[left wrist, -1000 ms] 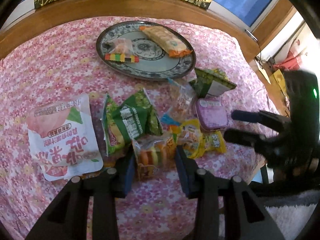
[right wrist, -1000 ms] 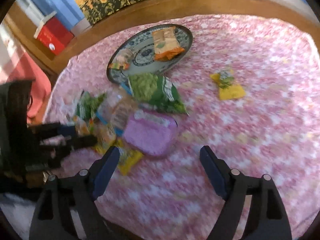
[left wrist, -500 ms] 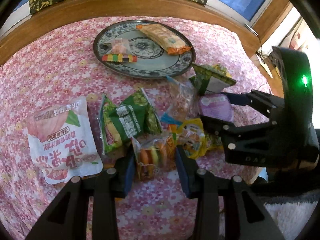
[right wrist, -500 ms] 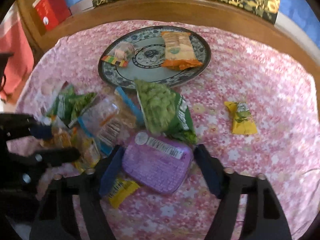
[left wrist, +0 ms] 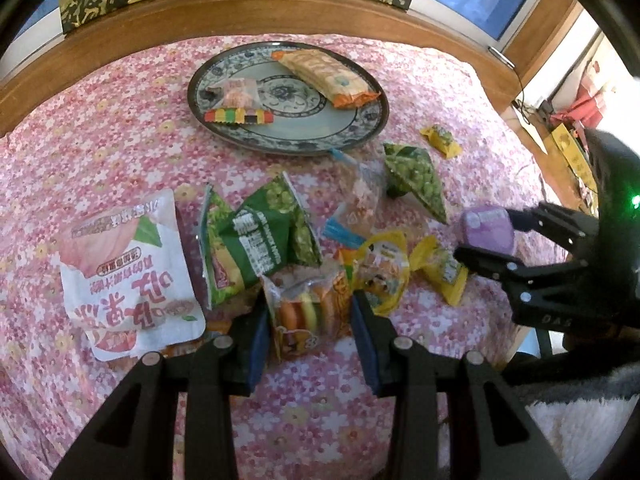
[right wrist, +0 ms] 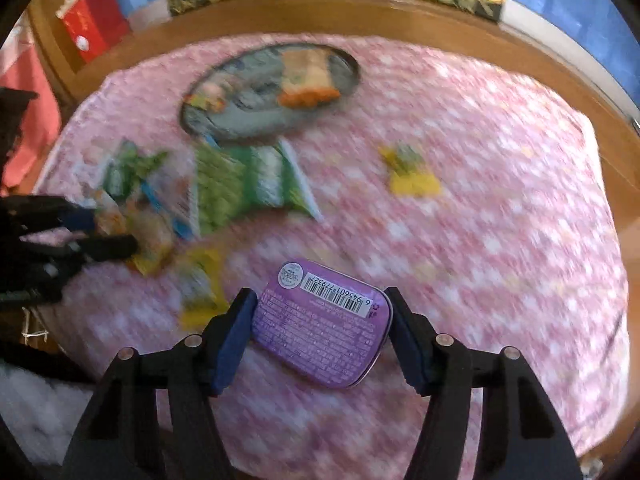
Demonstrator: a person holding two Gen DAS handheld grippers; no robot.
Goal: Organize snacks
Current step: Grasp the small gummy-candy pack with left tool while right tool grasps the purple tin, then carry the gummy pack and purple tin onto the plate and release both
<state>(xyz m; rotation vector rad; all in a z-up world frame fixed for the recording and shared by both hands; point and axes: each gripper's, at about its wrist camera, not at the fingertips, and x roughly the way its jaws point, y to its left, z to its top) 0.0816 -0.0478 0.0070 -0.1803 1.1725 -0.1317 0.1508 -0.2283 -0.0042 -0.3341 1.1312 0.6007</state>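
My right gripper is shut on a purple tin with a barcode label and holds it above the cloth; the tin also shows in the left wrist view. My left gripper is shut on an orange burger-candy packet that rests on the cloth. A patterned plate at the back holds an orange wafer pack and a small candy bag with a striped strip.
Green snack bags, a white-pink pouch, a clear bag, a green pea bag and yellow packets lie on the pink floral cloth. A wooden rim bounds the far side.
My right gripper closed on the purple tin and lifted it away to the right of the pile. My left gripper stays shut on the burger-candy packet.
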